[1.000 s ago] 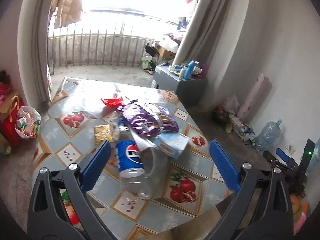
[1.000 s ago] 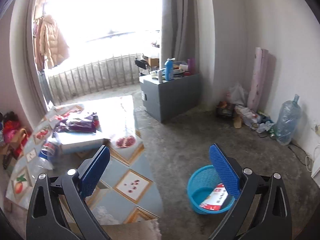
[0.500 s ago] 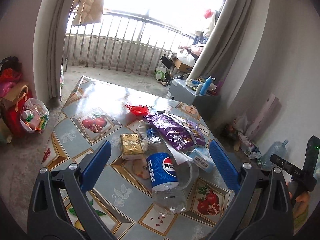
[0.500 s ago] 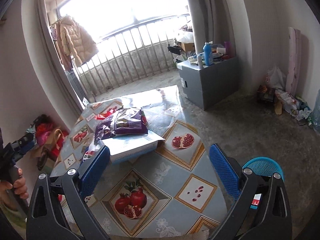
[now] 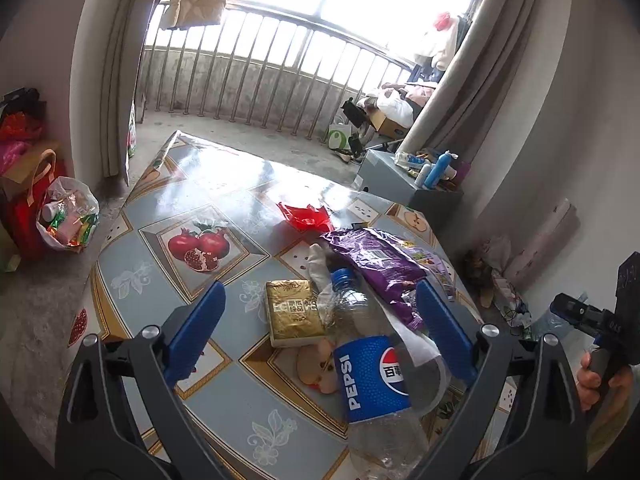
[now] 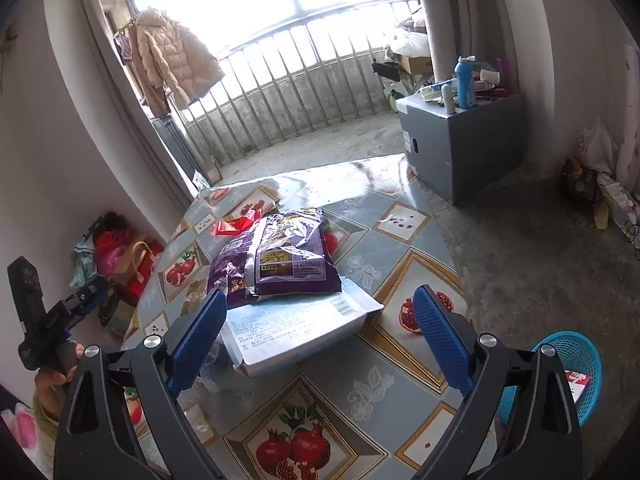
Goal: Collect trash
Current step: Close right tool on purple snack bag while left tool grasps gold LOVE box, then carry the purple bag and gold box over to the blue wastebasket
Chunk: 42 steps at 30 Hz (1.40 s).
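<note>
Left wrist view: left gripper (image 5: 320, 330) is gaping wide above clear plastic Pepsi bottle (image 5: 374, 376) lying on fruit-patterned tablecloth table (image 5: 224, 396).
Right wrist view: right gripper (image 6: 318, 338) is spreading open over flat pale-blue carton (image 6: 296, 326) under purple foil snack bag (image 6: 280, 258).

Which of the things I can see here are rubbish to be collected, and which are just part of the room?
Part of the job:
- clear plastic Pepsi bottle
- purple foil snack bag
- crumpled red wrapper
- gold foil packet
- flat pale-blue carton
- blue mesh plastic basket
- open left gripper and right gripper

Just lying about:
- beige padded coat
- grey cabinet
- blue spray bottle
</note>
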{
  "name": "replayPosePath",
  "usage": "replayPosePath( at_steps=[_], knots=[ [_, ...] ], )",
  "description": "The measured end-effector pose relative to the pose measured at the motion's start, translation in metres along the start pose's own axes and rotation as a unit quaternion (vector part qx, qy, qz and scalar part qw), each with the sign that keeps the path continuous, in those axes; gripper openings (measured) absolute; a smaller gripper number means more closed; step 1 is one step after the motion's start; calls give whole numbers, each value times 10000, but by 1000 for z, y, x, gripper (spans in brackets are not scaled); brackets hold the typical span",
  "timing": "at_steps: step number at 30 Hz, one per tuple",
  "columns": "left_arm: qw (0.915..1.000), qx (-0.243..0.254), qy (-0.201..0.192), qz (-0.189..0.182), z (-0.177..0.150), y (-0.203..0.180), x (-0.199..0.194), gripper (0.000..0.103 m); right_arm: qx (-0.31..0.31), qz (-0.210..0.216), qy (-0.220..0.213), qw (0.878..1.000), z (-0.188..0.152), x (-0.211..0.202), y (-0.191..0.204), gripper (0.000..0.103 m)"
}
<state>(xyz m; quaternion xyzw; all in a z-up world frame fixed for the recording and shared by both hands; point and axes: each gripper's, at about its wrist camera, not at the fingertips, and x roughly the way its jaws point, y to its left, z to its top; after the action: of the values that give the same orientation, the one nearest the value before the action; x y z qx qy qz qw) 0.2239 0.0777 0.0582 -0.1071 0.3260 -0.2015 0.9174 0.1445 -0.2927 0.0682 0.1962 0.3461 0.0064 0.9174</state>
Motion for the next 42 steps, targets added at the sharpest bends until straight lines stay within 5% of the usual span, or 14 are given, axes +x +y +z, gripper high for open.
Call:
replayPosePath(
  at_steps=[6, 15, 27, 33, 42],
  knots=[
    [9953, 9, 931, 255, 1, 14, 69, 79, 188, 537, 532, 9970, 34, 57, -5, 91],
    [9818, 8, 1849, 433, -12, 27, 151, 78, 573, 860, 1605, 9816, 58, 149, -26, 88],
    [9800, 66, 1908, 566, -10, 32, 171, 73, 1330, 1420, 2492, 9487, 63, 236, -49, 78],
    [9802, 52, 1910, 524, -7, 34, 171, 57, 1388, 1577, 2624, 9418, 60, 243, -46, 57],
    [9813, -53, 1848, 540, -6, 38, 167, 53, 1577, 1741, 2557, 9378, 64, 236, -51, 27]
  ],
)
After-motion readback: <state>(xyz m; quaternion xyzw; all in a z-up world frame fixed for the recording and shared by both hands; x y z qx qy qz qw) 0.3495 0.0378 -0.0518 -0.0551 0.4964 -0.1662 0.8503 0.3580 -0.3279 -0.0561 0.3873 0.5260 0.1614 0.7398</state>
